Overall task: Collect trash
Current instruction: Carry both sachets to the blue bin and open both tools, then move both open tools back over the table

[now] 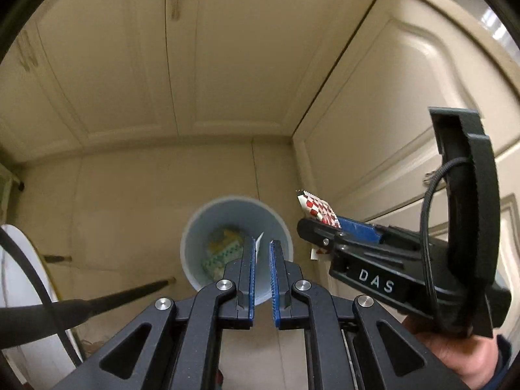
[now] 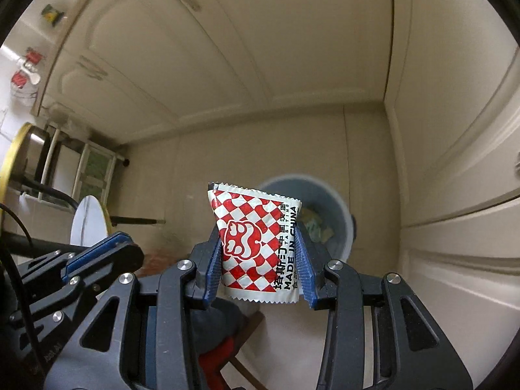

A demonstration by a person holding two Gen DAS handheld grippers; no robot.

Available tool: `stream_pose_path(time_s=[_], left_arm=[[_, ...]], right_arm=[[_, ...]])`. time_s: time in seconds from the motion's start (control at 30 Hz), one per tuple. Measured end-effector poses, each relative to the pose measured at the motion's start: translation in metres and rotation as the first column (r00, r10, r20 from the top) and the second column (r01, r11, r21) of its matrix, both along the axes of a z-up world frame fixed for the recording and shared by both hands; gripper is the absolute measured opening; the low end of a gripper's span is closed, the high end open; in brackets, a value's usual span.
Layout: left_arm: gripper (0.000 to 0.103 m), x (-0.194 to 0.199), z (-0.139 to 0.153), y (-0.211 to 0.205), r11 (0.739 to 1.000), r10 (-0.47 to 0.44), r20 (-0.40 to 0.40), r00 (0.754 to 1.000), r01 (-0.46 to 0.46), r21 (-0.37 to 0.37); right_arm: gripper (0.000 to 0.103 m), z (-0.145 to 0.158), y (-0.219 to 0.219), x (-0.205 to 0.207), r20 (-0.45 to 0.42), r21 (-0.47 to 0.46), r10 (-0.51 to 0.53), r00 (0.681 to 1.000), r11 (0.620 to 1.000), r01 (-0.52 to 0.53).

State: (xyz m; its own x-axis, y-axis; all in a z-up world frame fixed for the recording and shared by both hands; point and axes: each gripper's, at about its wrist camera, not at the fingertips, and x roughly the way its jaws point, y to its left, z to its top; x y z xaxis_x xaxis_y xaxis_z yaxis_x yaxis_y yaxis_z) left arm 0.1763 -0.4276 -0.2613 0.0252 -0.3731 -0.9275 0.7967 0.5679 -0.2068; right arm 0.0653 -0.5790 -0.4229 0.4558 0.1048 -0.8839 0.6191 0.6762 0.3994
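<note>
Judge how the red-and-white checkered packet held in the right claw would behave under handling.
The checkered packet probably flexes: it bows between the right claw pads. Likely light, since it stands unsupported above them. Its glossy film may slip.

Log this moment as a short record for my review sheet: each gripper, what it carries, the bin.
left gripper: shut, pointing into the bin; white sliver at its tip, grip unclear
right gripper: shut on red-and-white checkered plastic sachet
bin: pale blue round plastic bin, standing on the floor
bin contents: yellow and green crumpled wrappers
task state: sachet not yet dropped
</note>
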Motion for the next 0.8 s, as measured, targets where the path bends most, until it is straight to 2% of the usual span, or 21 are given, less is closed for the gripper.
stream_pose_path(time_s=[0.17,0.27,0.3,0.33,0.4,0.43,0.47,0.57,0.7,0.8], left_arm=[[0.004,0.019,-0.024,-0.02,0.999,0.025,-0.041,0.999,-0.024,0.04],[0.007,0.023,-0.027,-0.021,0.998,0.041,-0.028,0.999,-0.04,0.051],[0.008,0.023,-0.027,-0.023,0.998,0.042,-0.02,0.999,-0.041,0.052],[0.012,0.021,-0.026,-0.025,0.998,0.04,-0.01,0.999,-0.04,0.052],[0.025,0.015,-0.023,-0.025,0.998,0.04,0.014,0.999,-0.041,0.054],[0.038,0.013,-0.021,-0.025,0.998,0.044,0.024,0.999,-0.046,0.05],[0.046,0.013,-0.019,-0.025,0.997,0.05,0.04,0.998,-0.052,0.052],[0.062,0.009,-0.014,-0.026,0.998,0.046,0.06,0.997,-0.048,0.035],[0.07,-0.007,-0.004,-0.014,0.999,0.041,0.114,0.993,-0.043,0.013],[0.074,-0.018,0.015,-0.004,0.999,0.043,0.151,0.988,-0.041,-0.018]], right_arm=[[0.04,-0.03,-0.004,0.002,-0.033,0.044,-0.008,0.999,0.999,0.009],[0.053,-0.041,-0.006,0.006,-0.058,0.061,-0.013,0.998,0.998,0.017],[0.062,-0.045,-0.007,0.006,-0.065,0.062,-0.024,0.998,0.998,0.028],[0.077,-0.048,-0.009,0.005,-0.071,0.066,-0.036,0.997,0.997,0.04],[0.095,-0.054,-0.01,0.003,-0.079,0.074,-0.054,0.995,0.995,0.06],[0.1,-0.057,-0.011,0.0,-0.084,0.073,-0.064,0.994,0.995,0.07],[0.103,-0.058,-0.011,-0.001,-0.088,0.074,-0.07,0.994,0.994,0.077],[0.103,-0.058,-0.011,-0.01,-0.095,0.074,-0.103,0.99,0.991,0.11],[0.103,-0.048,-0.012,-0.023,-0.073,0.079,-0.157,0.985,0.983,0.163],[0.103,-0.026,-0.009,-0.032,-0.035,0.064,-0.188,0.982,0.98,0.19]])
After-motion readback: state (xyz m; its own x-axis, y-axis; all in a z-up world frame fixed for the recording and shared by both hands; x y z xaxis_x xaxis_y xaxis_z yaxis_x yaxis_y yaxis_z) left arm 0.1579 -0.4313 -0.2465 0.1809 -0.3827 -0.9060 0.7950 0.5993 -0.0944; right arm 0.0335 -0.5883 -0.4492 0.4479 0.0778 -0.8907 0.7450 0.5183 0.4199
